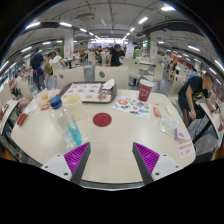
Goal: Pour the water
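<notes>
Gripper open, two fingers spread wide with nothing between them, purple pad on one inner face and its twin on the other, both hovering over the near edge of a pale round table. Just ahead of the fingers, bare tabletop. Further in, near the table's middle, a flat red disc lying on the surface. Left of the disc and nearer the fingers than the other tableware, a clear plastic water bottle with a blue cap, standing but leaning as seen through the lens, well apart from the fingers. Beyond the disc, a tray with items on it at the far side of the table. Right of the tray, a red cup upright; between it and the disc, a small round dish. Papers or cards along the table's right rim. Past the table, a large hall with more tables, ceiling strip lights, and several people seated or standing, too small for detail.
</notes>
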